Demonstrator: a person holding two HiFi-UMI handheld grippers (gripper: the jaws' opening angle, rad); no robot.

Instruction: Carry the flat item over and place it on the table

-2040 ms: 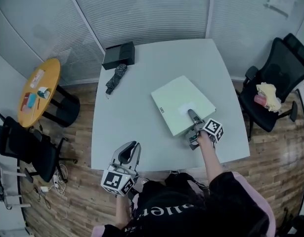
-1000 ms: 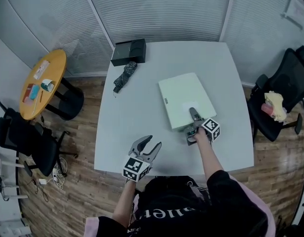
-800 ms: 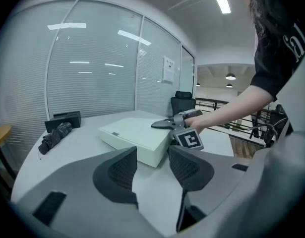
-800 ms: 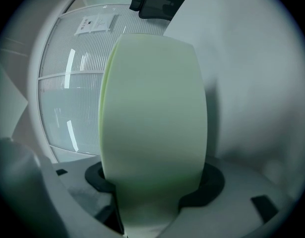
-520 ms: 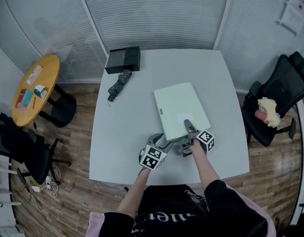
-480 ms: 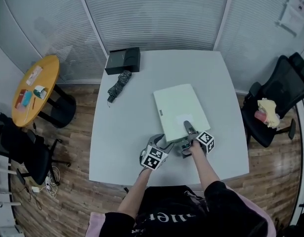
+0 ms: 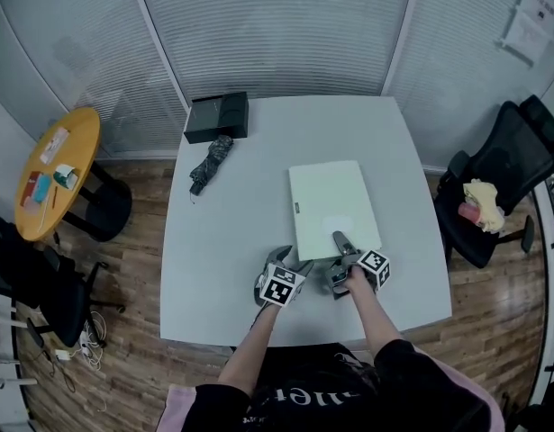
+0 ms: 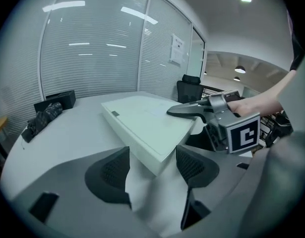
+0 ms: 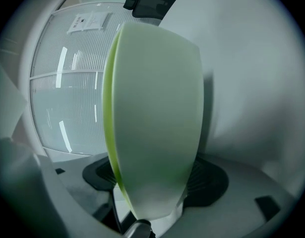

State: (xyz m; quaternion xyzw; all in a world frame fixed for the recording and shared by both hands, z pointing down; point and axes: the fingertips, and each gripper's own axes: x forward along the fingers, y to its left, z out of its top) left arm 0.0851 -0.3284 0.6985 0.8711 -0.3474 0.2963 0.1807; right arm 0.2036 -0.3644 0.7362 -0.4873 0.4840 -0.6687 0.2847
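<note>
Two tables: grey square table [image 7: 224, 241], round yellow table [image 7: 78, 135]. One pale-green flat box [image 7: 332, 203], one black box [image 7: 217, 115], one folded umbrella [image 7: 209, 160]. Two chairs: right chair [image 7: 518, 140], left chair [image 7: 40, 282]; possibly third beyond.

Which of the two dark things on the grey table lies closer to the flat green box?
The dark folded umbrella. The black rectangular box lies farther back, beyond it.

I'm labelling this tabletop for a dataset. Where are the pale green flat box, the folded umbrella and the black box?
pale green flat box [image 7: 329, 201], head view, middle of its top face.
folded umbrella [image 7: 210, 158], head view, middle of its bundled fabric.
black box [image 7: 217, 116], head view, centre of its top.
</note>
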